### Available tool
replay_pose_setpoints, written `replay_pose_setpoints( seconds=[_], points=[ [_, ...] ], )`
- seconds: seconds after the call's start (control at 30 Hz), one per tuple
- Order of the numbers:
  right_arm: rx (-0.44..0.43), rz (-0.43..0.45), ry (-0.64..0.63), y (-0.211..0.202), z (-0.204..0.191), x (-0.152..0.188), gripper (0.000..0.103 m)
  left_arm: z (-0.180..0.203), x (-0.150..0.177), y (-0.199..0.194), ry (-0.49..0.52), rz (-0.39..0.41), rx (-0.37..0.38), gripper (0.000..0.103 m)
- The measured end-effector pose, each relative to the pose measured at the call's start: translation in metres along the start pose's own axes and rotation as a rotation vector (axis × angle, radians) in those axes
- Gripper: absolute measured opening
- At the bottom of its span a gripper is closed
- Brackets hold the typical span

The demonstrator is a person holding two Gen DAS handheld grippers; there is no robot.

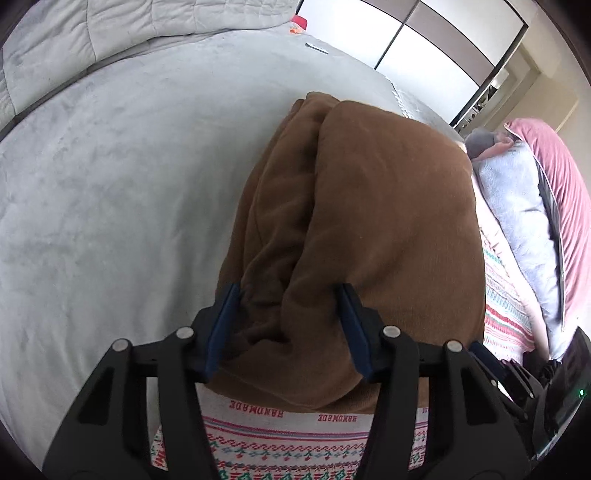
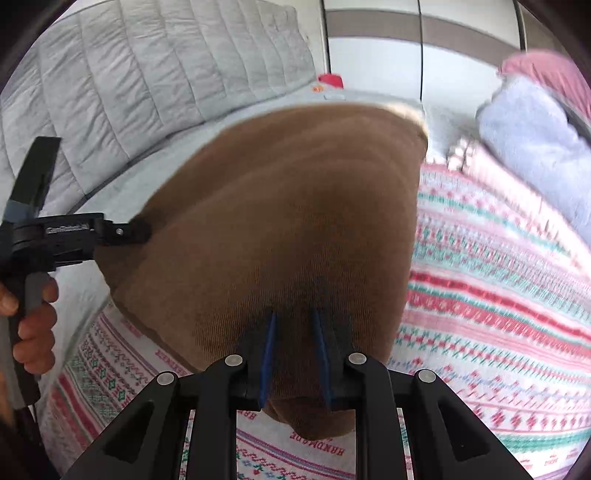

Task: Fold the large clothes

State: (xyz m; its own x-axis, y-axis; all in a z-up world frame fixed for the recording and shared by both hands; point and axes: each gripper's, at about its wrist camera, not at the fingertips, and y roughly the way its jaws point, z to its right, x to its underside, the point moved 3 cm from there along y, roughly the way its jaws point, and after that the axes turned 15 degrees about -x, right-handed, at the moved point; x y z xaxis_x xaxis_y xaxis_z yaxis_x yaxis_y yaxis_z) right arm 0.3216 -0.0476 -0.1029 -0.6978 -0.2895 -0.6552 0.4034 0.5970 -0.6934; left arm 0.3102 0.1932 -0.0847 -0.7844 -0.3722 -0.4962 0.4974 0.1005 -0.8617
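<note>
The grey bed cover is the largest surface, and in the left wrist view it lies bare and wide to the left of the clothes, up to the quilted grey blanket at the far edge – there is much free room on that side. On the right side the room is tighter: a patterned blanket with red and green rows lies under and beside the clothes, and further right a pile with a light grey towel and a pink garment stands along the bed's edge. The brown garment lies folded into a thick bundle, partly on the patterned blanket and partly on the grey cover; its near edge is rounded and hangs over the printed border of the blanket. The left gripper has its blue pads about half apart, with a thick fold of the brown cloth between them and both pads against the fabric, so it seems to grasp this fold. The right gripper stands narrow, its pads clenched on the near edge of the same garment – this view is blurred. In the right wrist view the person's hand holds the left tool's handle at the picture's left edge. A small red object lies far off, near the white wardrobe doors.
</note>
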Motion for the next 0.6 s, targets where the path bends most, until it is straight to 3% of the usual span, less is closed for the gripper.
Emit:
replay_pose_setpoints(
  seconds=[0.1, 0.23, 0.4, 0.5, 0.6],
  points=[
    [-0.026, -0.005, 0.02, 0.006, 0.008, 0.008, 0.02, 0.003, 0.004, 0.008, 0.001, -0.024, -0.017, 0.057],
    [-0.047, -0.017, 0.022, 0.006, 0.011, 0.01, 0.02, -0.005, 0.004, 0.018, -0.035, -0.073, 0.029, 0.057],
    [-0.061, -0.048, 0.024, 0.005, 0.012, 0.003, 0.021, -0.005, 0.009, 0.02, -0.022, -0.074, 0.019, 0.058],
    [-0.084, -0.077, -0.021, -0.008, 0.011, -0.022, 0.022, -0.003, 0.008, 0.022, -0.027, -0.08, 0.018, 0.058],
    [-0.008, 0.014, -0.042, -0.024, 0.024, -0.068, 0.033, -0.003, 0.006, 0.025, -0.038, -0.098, 0.031, 0.059]
  ],
)
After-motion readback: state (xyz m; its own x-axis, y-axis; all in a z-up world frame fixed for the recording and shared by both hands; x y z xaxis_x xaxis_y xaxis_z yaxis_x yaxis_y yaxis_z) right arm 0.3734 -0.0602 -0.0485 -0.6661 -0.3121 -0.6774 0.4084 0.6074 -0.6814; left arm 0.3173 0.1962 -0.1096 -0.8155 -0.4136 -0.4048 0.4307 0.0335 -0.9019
